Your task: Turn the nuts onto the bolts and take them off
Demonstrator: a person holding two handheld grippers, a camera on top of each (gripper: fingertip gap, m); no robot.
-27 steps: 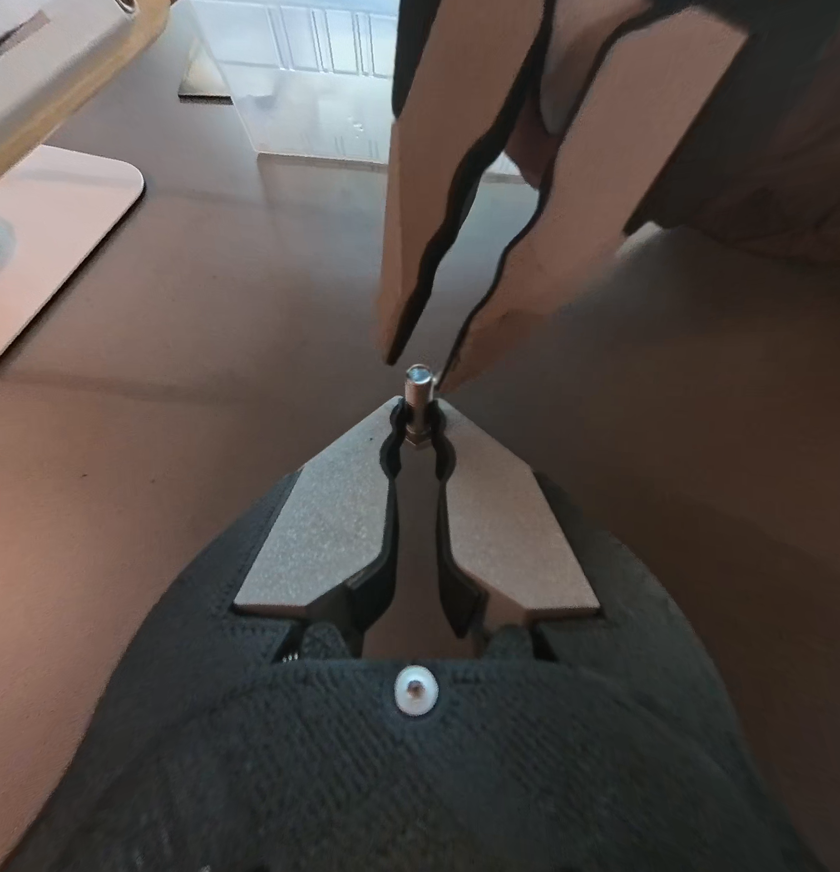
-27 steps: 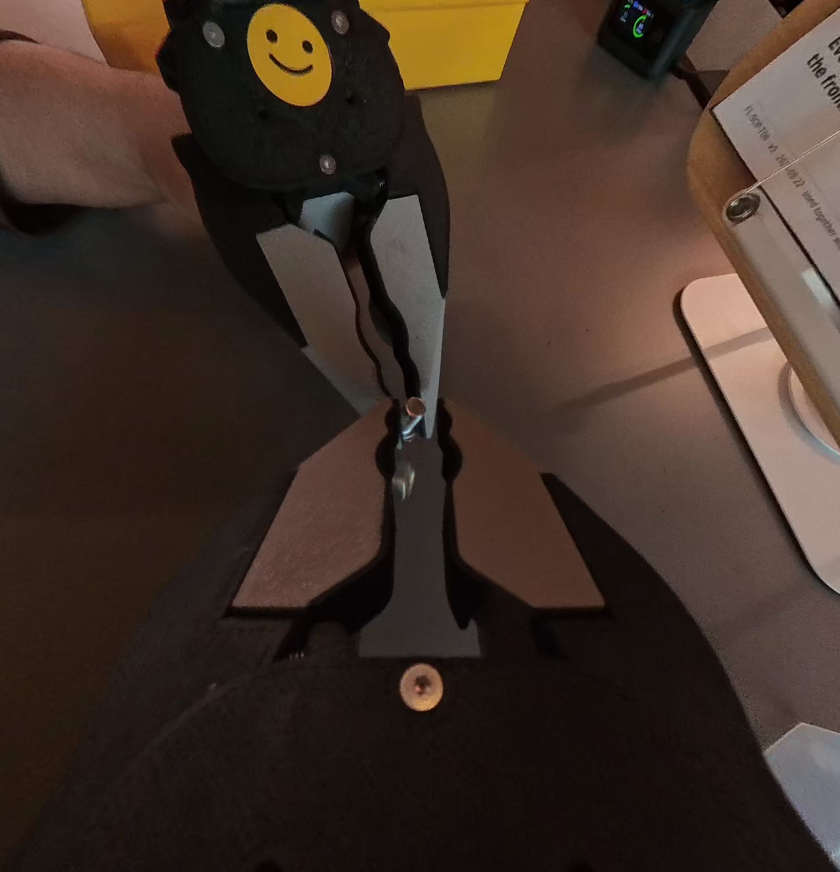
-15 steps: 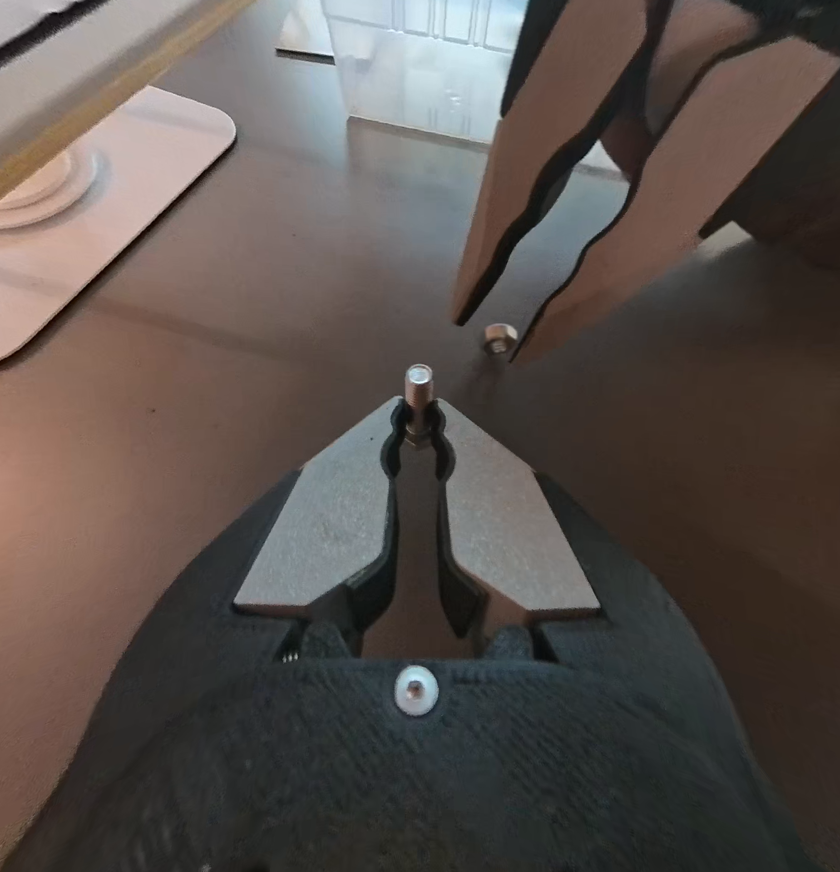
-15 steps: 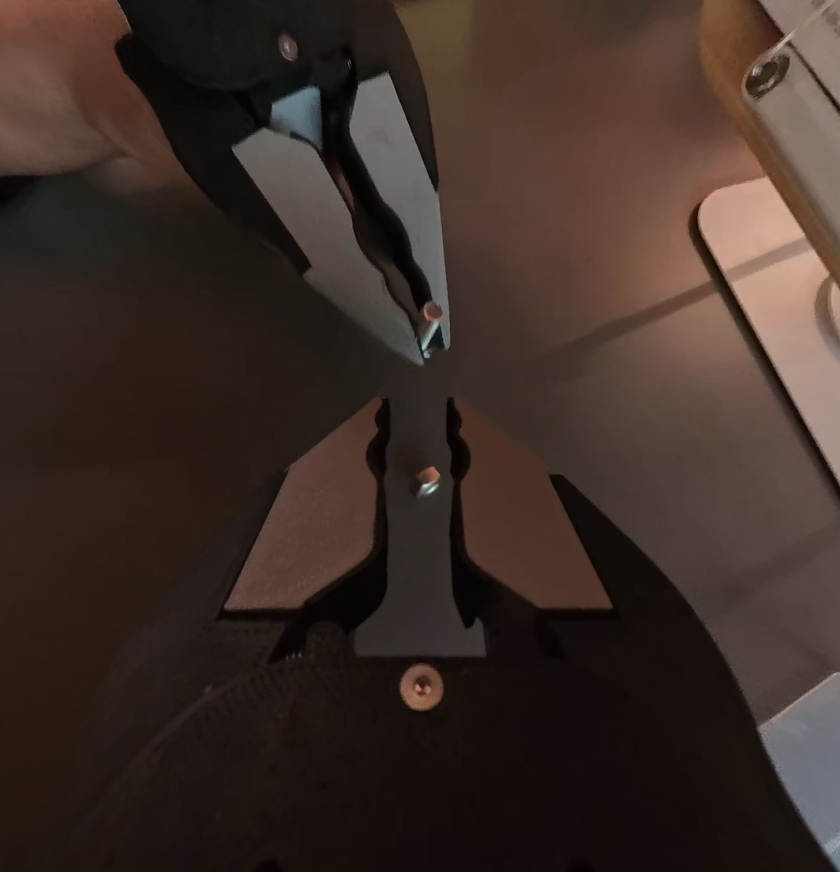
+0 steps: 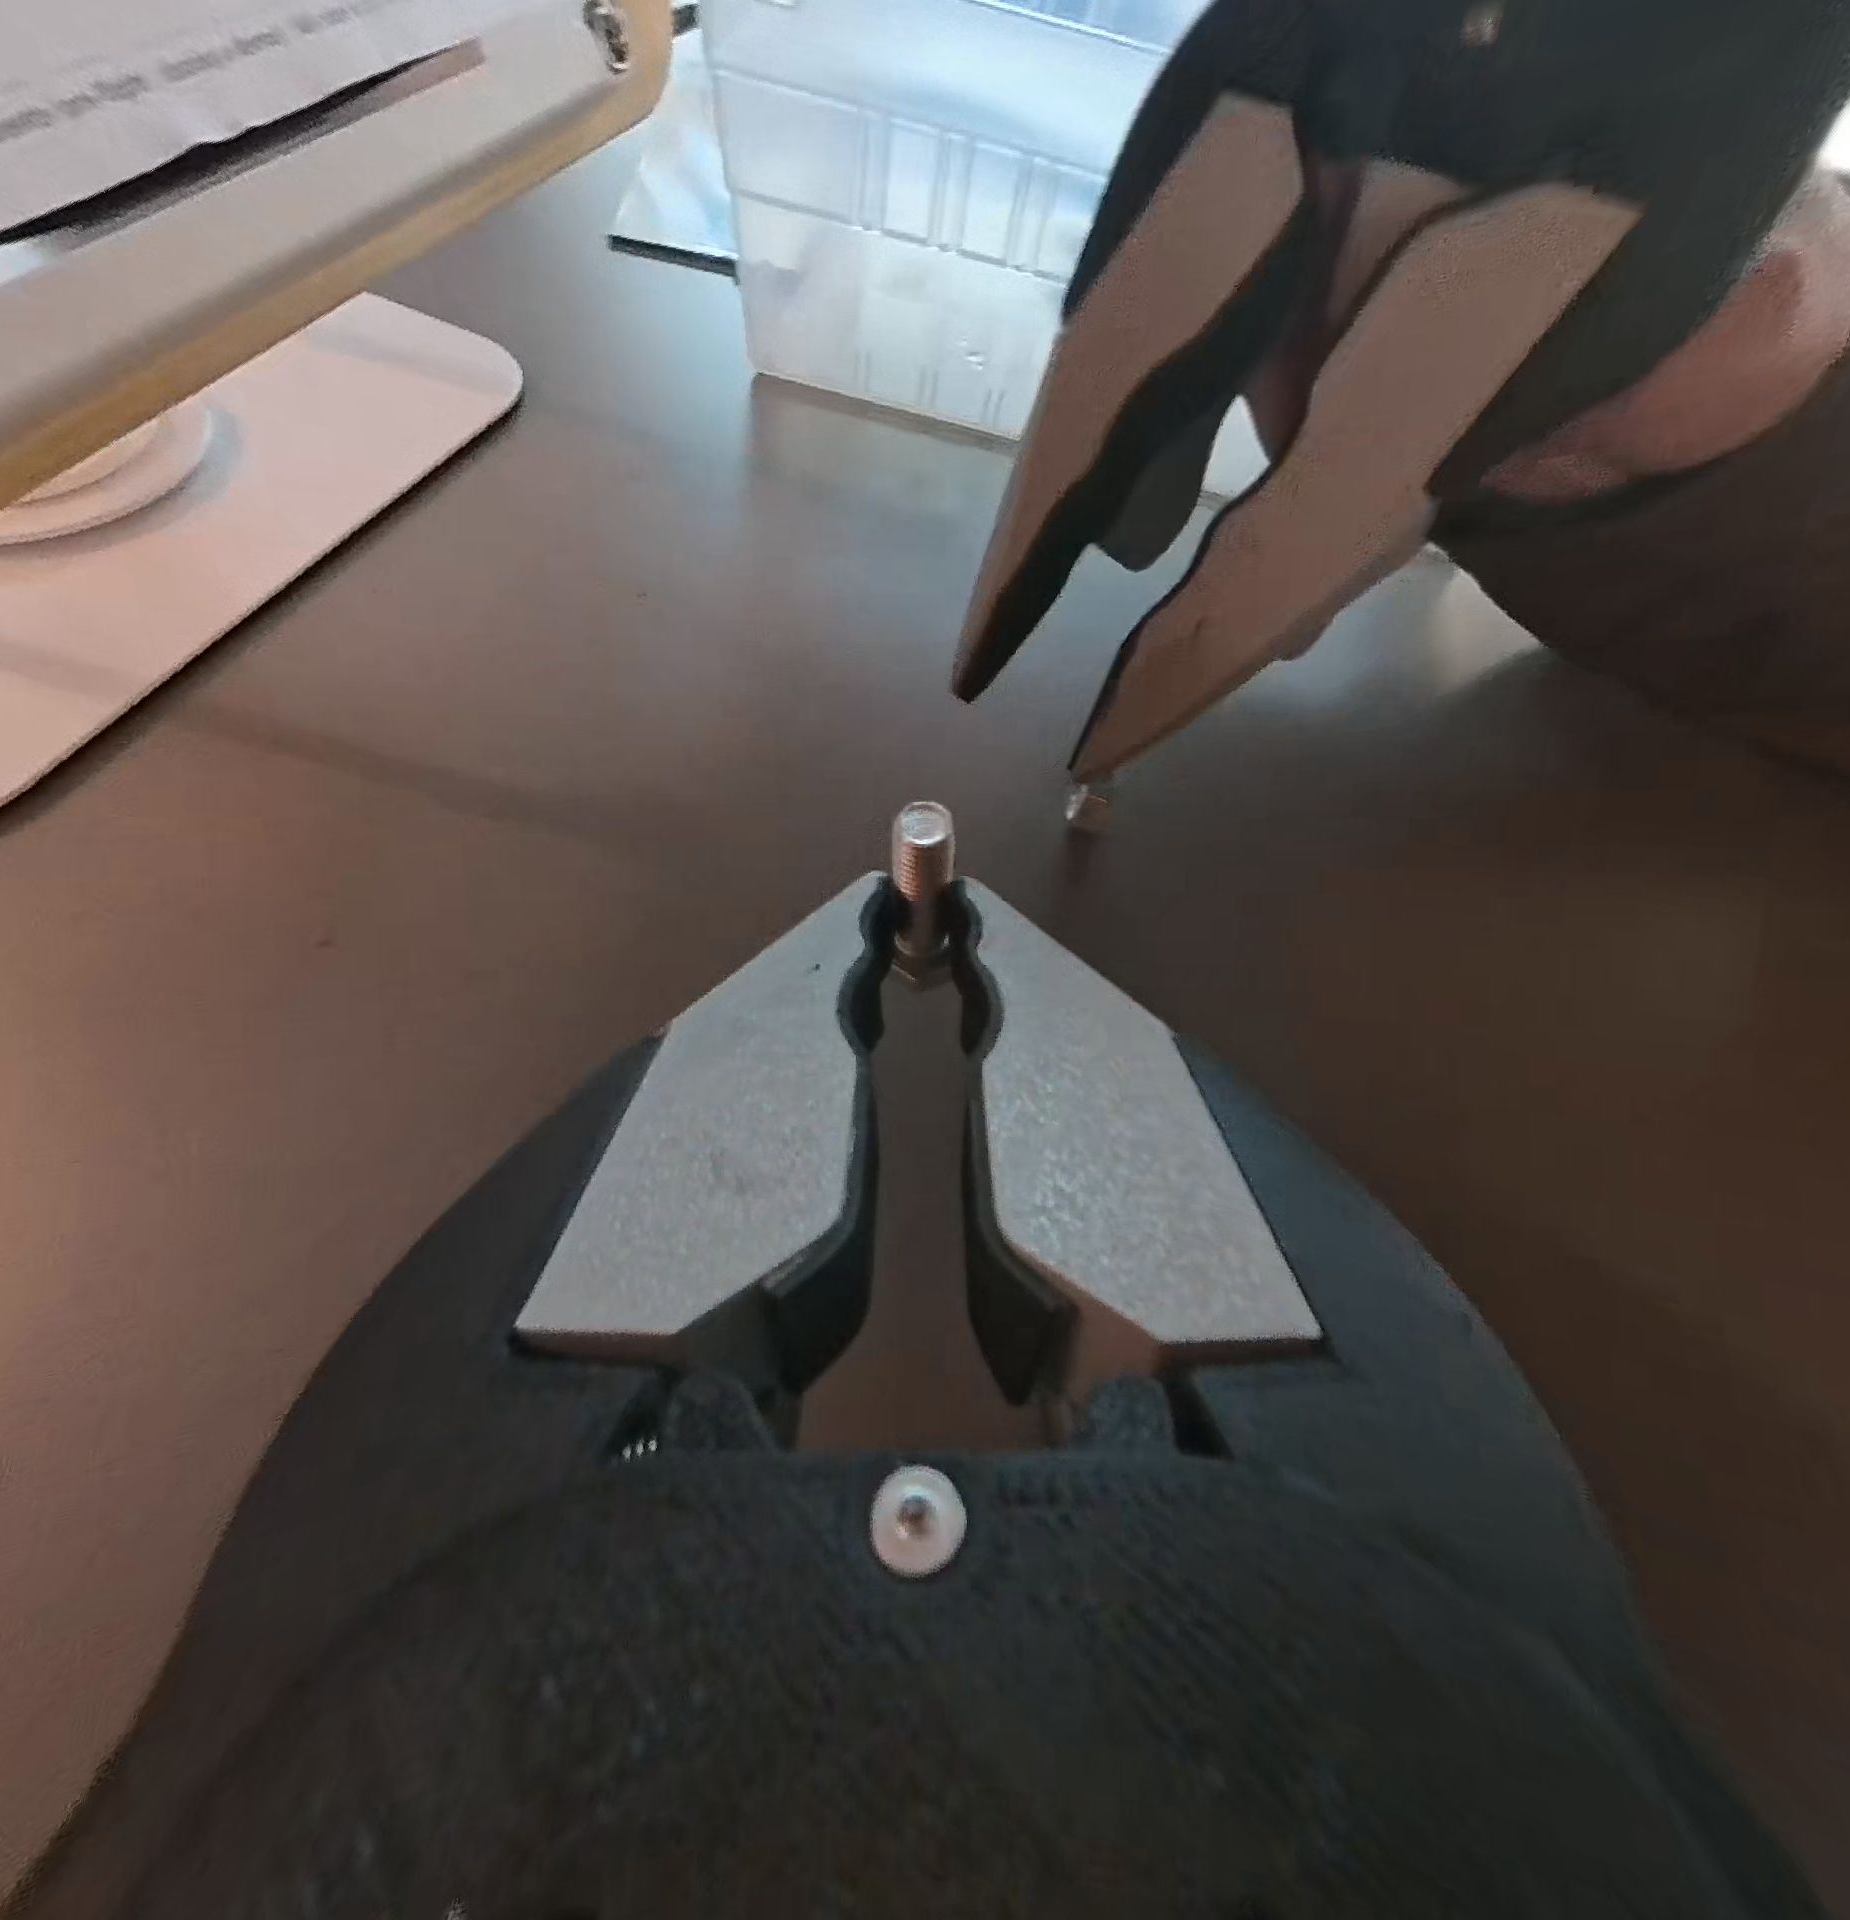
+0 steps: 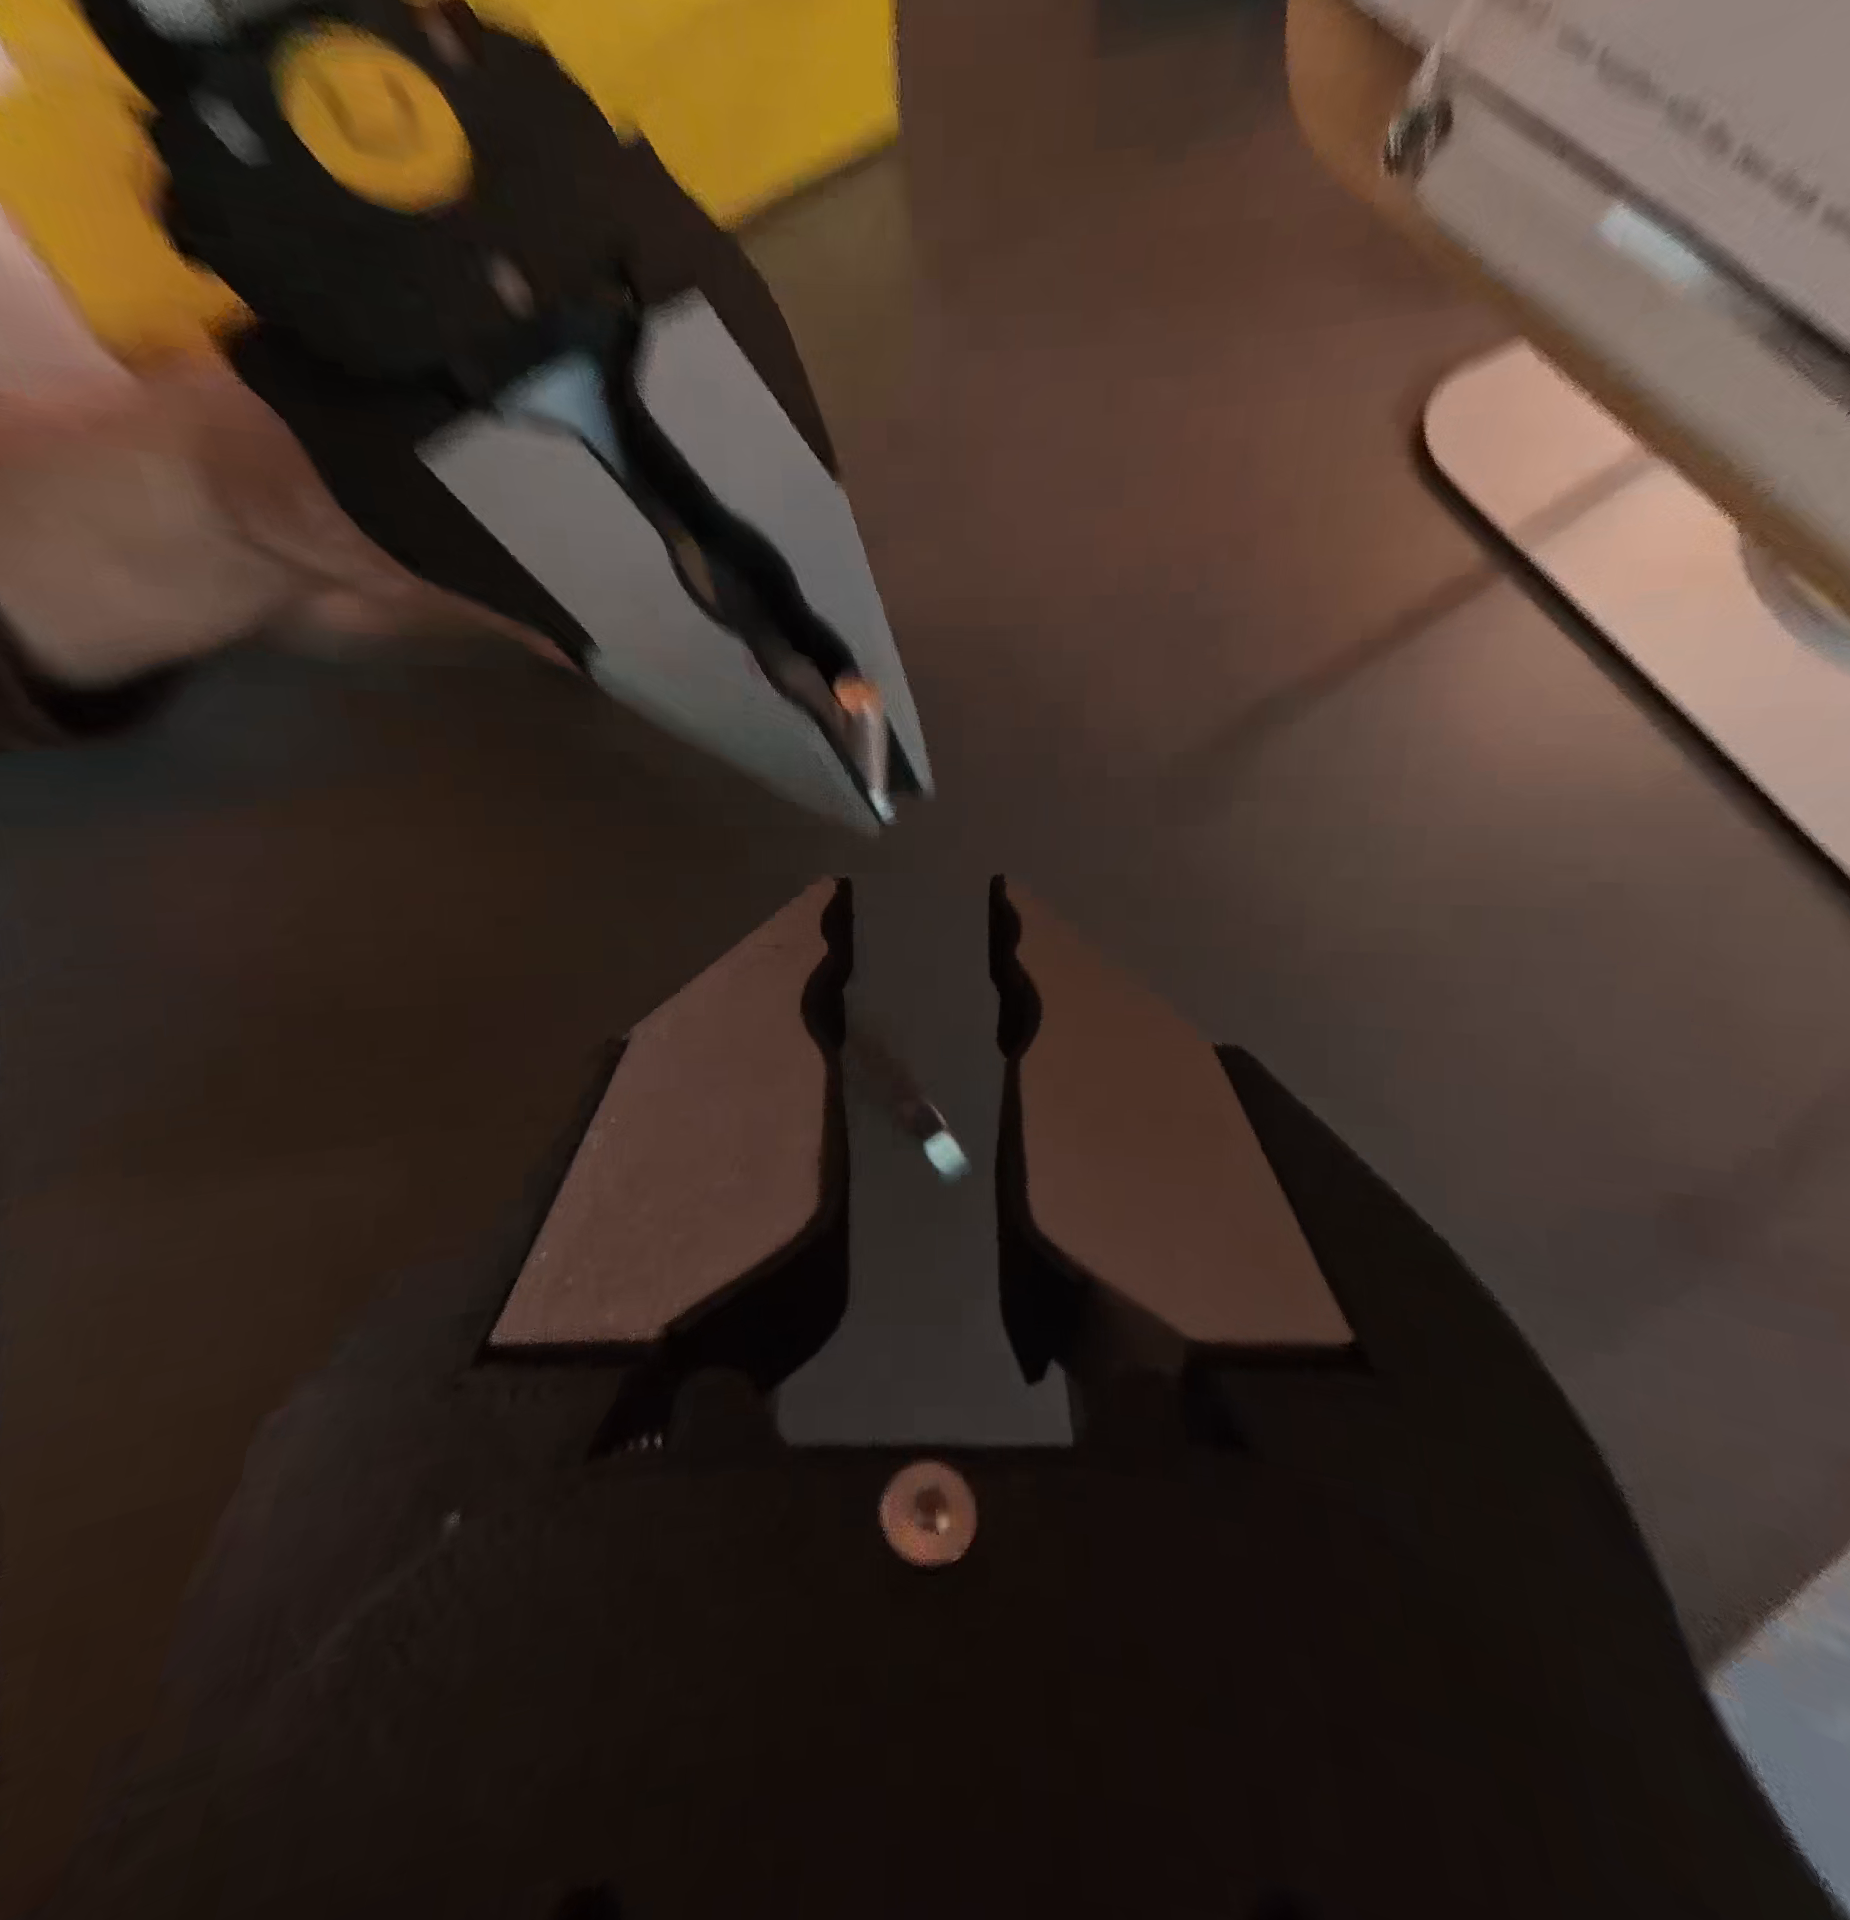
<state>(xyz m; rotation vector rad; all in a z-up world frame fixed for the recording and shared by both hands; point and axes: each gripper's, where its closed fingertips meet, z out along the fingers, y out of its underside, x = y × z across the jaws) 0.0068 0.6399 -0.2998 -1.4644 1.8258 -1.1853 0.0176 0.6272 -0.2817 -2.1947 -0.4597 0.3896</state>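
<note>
My left gripper (image 5: 919, 896) is shut on a small threaded bolt (image 5: 919, 862), whose threaded end sticks out past the fingertips. My right gripper (image 5: 1025, 727) hangs open above the dark table, up and to the right of the bolt. A small steel nut (image 5: 1089, 810) lies loose on the table just under one of its fingertips. In the blurred right wrist view my right gripper (image 6: 919, 894) is open and empty, with the nut (image 6: 936, 1143) showing on the table between its fingers. The left gripper (image 6: 890, 800) holds the bolt (image 6: 864, 727) just beyond.
A white stand base (image 5: 225, 499) with a tilted board on a wooden holder (image 5: 277, 156) sits at the left. A clear plastic box (image 5: 900, 208) stands behind. A yellow box (image 6: 775, 94) is at the far side. A person's hand (image 5: 1731, 343) holds the right gripper.
The right gripper was at the bolt's tip; it has opened and pulled away. The nut has dropped onto the table. The left gripper keeps its hold on the bolt.
</note>
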